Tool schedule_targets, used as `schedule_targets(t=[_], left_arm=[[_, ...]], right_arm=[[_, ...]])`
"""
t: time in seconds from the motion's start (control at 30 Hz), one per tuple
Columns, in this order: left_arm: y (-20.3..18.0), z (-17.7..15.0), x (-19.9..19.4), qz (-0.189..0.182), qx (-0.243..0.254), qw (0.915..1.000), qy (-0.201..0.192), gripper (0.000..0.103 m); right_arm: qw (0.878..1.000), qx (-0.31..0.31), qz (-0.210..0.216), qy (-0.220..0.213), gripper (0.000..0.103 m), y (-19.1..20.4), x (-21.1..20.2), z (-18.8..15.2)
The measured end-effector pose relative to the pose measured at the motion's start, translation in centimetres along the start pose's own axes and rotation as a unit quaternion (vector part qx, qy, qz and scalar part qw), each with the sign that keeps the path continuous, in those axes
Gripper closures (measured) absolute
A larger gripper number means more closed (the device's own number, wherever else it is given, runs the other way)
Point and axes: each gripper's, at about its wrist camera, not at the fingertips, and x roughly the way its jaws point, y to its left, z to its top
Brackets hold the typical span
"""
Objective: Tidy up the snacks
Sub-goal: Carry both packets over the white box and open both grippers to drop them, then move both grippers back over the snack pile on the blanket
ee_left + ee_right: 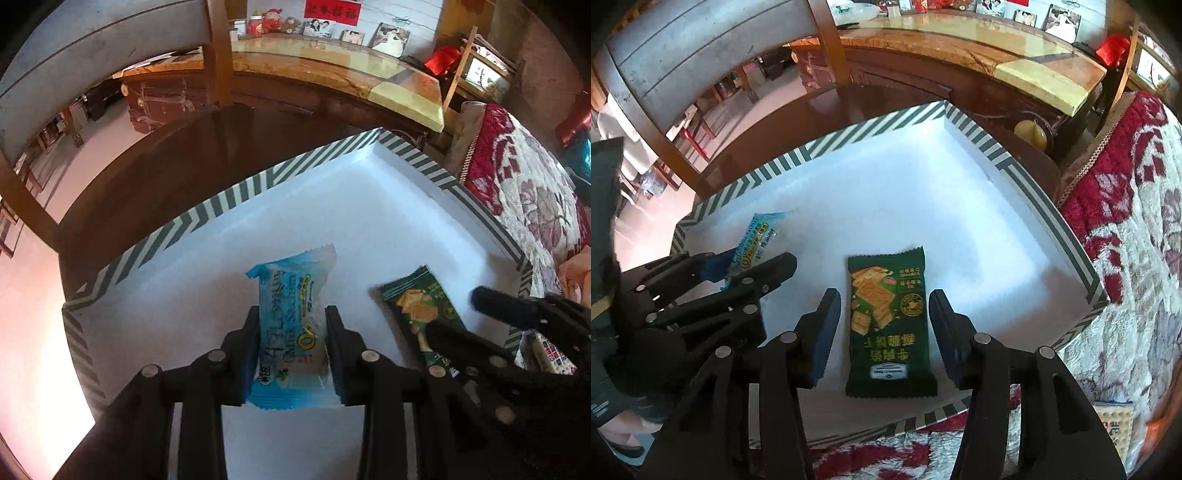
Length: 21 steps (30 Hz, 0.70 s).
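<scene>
- Right now the left gripper point(291, 317) is clamped on the blue snack packet point(291, 325), its two pads pressed against the packet's long sides about mid-length, over the white floor of the striped-rim box point(229, 195).
- Whether the blue packet rests on the box floor or hangs just above it cannot be told from either view.
- Meanwhile the right gripper point(884, 306) stands wide, jaws apart on either side of the green cracker packet point(888, 321) and touching neither edge.
- That green packet lies flat on the box floor near the front rim, print side up, just beside the blue one.
- Both packets look light, thin and crinkly: a glossy film wrap that probably slips and dents easily.
- Crackers inside are likely brittle, so a hard squeeze across the middle could snap them.
- For the green packet, a hold across its two long edges near mid-length seems best; the crimped end seals are flimsy and would let it swing.
- More snacks lie outside the box on the red floral blanket point(1126, 206), including a pale packet point(1115, 424) at the lower right.
</scene>
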Motion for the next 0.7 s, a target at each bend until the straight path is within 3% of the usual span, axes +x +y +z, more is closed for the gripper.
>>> schedule_targets(t=[0.03,0.1,0.53,0.7], left_arm=[[0.1,0.0,0.0,-0.001,-0.004,1.0000,0.001,0.054],[0.3,-0.1,-0.1,-0.002,-0.012,0.9999,0.001,0.028],[-0.9,-1.6,-3.3,0.010,-0.003,0.9994,-0.034,0.015],[-2.2,-2.4,-5.4,-0.005,0.009,0.9987,-0.049,0.008]], right_arm=[[1.000,0.001,-0.001,-0.005,0.048,0.1,-0.3,-0.1],[1.000,0.008,0.002,-0.015,0.048,0.0,-1.2,-0.4],[0.996,0.063,0.001,-0.059,0.047,-2.2,-6.9,-5.7],[0.992,0.088,-0.007,-0.087,0.047,-3.8,-10.3,-8.3]])
